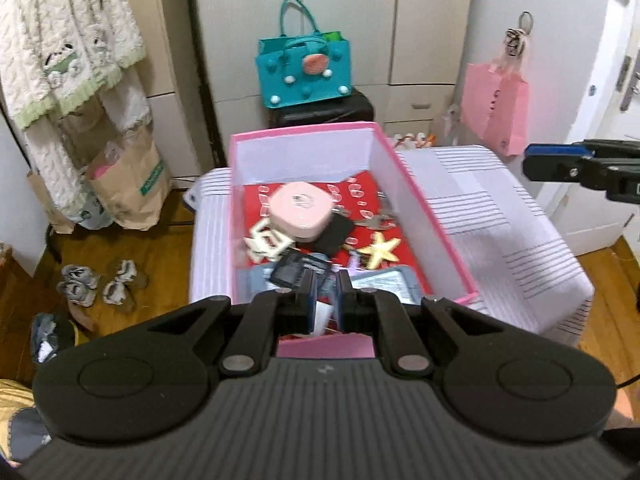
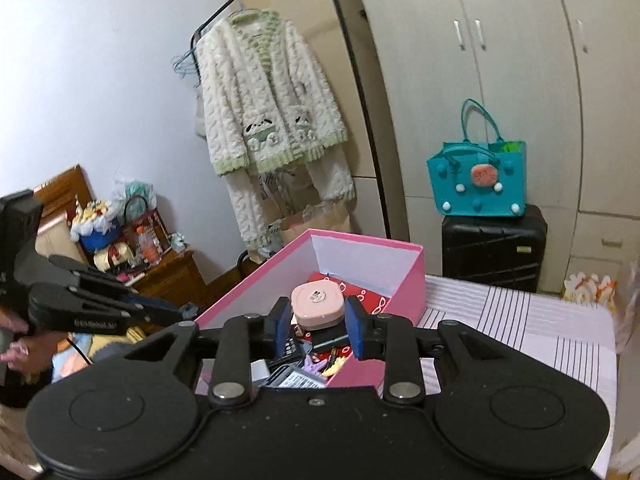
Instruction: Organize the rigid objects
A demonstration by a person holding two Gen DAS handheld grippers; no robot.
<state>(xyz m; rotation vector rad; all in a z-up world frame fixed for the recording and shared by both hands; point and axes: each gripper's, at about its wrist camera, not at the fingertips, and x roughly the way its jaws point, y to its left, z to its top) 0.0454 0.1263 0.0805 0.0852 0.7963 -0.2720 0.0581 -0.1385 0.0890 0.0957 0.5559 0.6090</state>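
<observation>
A pink box (image 1: 430, 216) with white inner walls sits on a striped white surface (image 1: 500, 216). In it lie a pink rounded case (image 1: 301, 210), a yellow star (image 1: 379, 250), white letter shapes (image 1: 266, 243), keys (image 1: 374, 216), a black card (image 1: 334, 232) and small cards. My left gripper (image 1: 324, 280) hovers over the box's near end, fingers narrowly apart, with a small white piece (image 1: 323, 317) between them. My right gripper (image 2: 318, 326) is open above the box (image 2: 400, 284), its fingers either side of the pink case (image 2: 318, 306) and not touching it.
A teal handbag (image 1: 306, 70) stands on a black suitcase (image 1: 324, 112) before the wardrobe. A pink bag (image 1: 496, 106) hangs at the right. Paper bags (image 1: 128, 188) and slippers (image 1: 96, 284) are on the wooden floor at the left. A cardigan (image 2: 264, 112) hangs on a rack.
</observation>
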